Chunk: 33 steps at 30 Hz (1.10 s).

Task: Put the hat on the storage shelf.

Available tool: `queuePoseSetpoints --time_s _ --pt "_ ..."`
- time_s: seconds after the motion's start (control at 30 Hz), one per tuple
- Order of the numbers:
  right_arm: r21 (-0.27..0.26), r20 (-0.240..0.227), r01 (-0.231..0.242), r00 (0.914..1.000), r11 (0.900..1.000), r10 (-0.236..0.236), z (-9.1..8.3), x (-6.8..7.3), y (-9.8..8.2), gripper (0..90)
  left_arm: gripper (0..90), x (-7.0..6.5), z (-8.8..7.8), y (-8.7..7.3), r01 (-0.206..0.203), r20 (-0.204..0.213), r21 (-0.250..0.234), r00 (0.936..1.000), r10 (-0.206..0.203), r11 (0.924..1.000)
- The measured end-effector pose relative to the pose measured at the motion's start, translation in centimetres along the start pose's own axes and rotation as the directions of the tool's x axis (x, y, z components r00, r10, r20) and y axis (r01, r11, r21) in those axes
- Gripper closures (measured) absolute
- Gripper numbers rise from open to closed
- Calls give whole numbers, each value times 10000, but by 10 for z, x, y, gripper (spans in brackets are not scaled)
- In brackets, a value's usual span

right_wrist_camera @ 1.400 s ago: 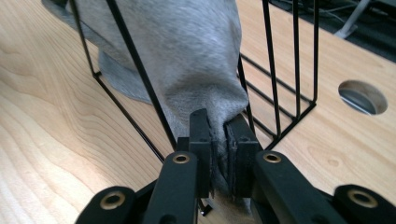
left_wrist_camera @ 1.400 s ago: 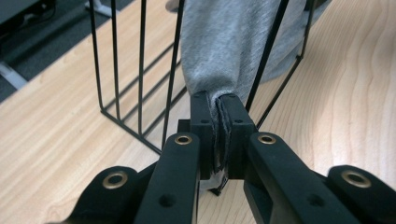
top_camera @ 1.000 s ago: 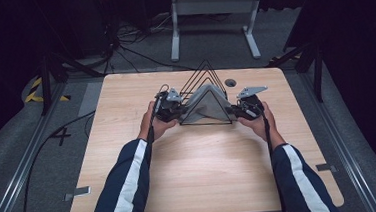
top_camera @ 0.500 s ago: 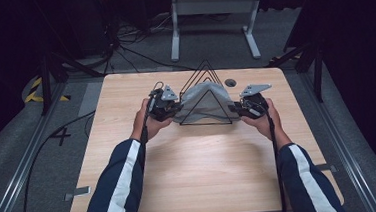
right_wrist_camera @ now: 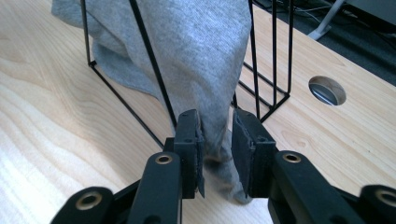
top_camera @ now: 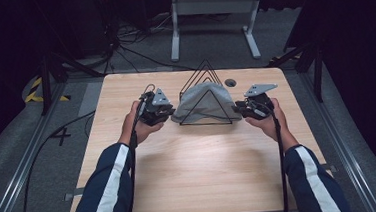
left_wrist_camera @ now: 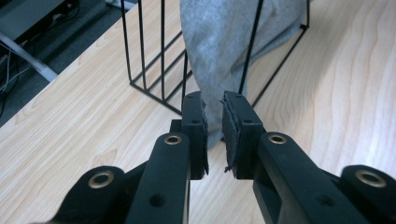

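Observation:
A grey cloth [top_camera: 200, 101] hangs draped over a black wire rack [top_camera: 204, 63] of triangular frames at the back middle of the wooden table [top_camera: 191, 176]. My left gripper [top_camera: 169, 112] sits just off the cloth's left end. Its jaws have just been opening, and a narrow gap now separates the pads of the left gripper [left_wrist_camera: 214, 126], with the cloth [left_wrist_camera: 219, 42] hanging beyond the tips, untouched. My right gripper [top_camera: 238, 110] is at the cloth's right end. The jaws of the right gripper [right_wrist_camera: 217, 140] have also been opening; the cloth [right_wrist_camera: 196, 51] hangs loose between its pads.
A round cable hole [top_camera: 230, 83] lies in the table behind the rack's right side, also the hole [right_wrist_camera: 327, 90]. Rack wires [left_wrist_camera: 162, 46] stand on the wood. A white stand [top_camera: 209, 4] and cables lie on the floor beyond the table.
Both grippers have let go of the cloth's ends and drawn slightly outward and up. The left hand moved farther left. The cloth stays draped over the rack.

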State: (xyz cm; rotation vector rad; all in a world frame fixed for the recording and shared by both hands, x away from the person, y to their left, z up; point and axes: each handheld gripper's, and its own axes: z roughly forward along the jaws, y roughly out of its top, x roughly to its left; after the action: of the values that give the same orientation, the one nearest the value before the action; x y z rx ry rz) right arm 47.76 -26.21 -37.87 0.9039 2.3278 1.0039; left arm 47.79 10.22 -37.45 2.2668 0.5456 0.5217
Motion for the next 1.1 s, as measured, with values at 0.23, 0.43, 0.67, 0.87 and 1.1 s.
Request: queuePoseSetpoints --time_s 0.23,0.43,0.67,0.87,1.1 --pt "139 -40 129 9999 9998 -129 -9 3 -6 698 773 -3 -13 -12 -176 7 245 9998 176 9995" --pt "408 -10 223 9998 9989 -222 -18 3 -17 673 749 -8 -25 -26 -390 111 568 9992 384 9976" --pt "504 -65 283 9996 9983 -280 -28 5 -28 634 713 -16 -42 -38 -549 150 728 9984 539 9958" --pt "573 -163 485 9987 9972 -477 -38 11 -38 606 683 -22 -55 -52 -737 221 944 9972 719 9928" --pt "790 -31 832 9965 9934 -832 -50 18 -57 564 602 -32 -68 -78 -722 110 1406 9974 713 9874"
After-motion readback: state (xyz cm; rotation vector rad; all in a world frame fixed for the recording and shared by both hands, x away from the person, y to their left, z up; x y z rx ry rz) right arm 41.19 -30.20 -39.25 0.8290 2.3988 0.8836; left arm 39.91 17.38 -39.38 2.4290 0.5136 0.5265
